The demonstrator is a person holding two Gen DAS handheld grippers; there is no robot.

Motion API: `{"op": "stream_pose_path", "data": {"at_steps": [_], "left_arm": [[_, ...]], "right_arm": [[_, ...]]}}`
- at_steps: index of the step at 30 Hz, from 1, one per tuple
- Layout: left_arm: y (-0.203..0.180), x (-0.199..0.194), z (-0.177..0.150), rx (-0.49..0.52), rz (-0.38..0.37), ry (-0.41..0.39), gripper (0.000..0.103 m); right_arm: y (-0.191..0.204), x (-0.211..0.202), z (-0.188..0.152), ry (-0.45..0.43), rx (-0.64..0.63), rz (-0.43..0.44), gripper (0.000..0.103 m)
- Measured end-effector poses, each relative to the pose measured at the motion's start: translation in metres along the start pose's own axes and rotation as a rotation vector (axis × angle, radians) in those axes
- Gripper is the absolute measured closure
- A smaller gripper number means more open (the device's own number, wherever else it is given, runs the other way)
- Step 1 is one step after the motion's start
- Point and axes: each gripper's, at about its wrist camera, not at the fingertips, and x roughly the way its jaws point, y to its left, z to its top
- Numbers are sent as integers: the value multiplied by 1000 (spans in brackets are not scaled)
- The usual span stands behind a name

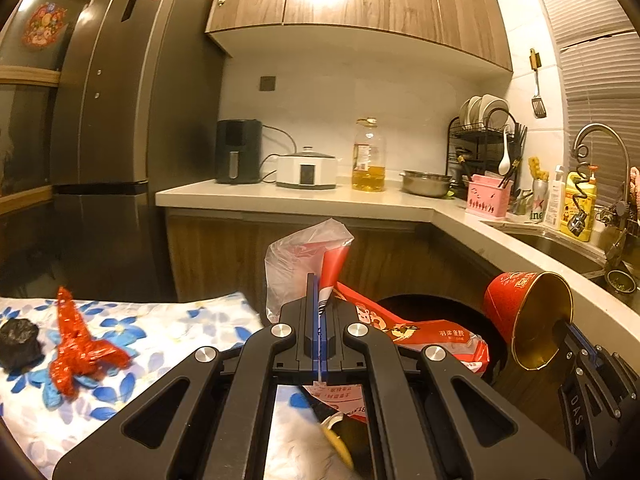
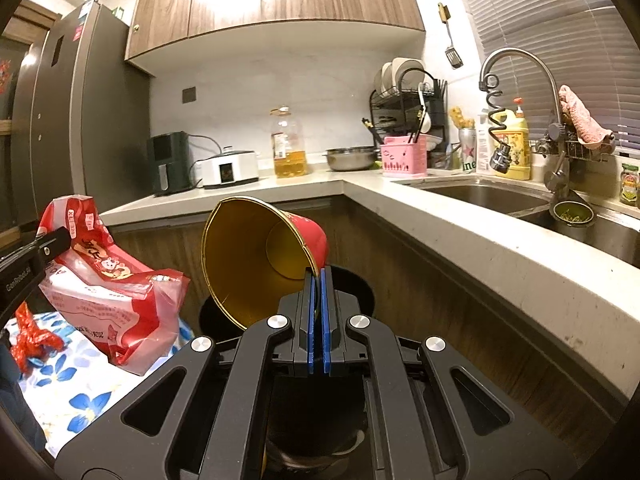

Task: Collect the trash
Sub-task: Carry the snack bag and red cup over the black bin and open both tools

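Bag [image 1: 308,264] left of tub [image 1: 528,316], both above bin [image 1: 432,308]; wrapper [image 1: 76,340] on tablecloth [image 1: 160,320] further left.

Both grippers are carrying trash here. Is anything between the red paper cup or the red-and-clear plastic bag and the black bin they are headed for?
Nothing visible blocks either. The red paper cup with gold lining, pinched at its rim by the right gripper, hangs right over the round black bin. The red-and-clear plastic bag, held by the left gripper, hangs beside the bin's open mouth.

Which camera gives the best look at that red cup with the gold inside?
The right wrist view: the red cup fills the centre, its gold inside open to the camera, rim pinched in the right gripper. The left wrist view shows it at the right edge, seen from the side.
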Motion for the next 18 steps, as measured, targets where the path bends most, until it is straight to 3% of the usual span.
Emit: {"op": "stream_pose_path", "data": {"at_steps": [18], "left_arm": [[-34,53,-2,-8,-44,-7,103]], "right_arm": [[-19,41,7,15,12,-19,100]]}}
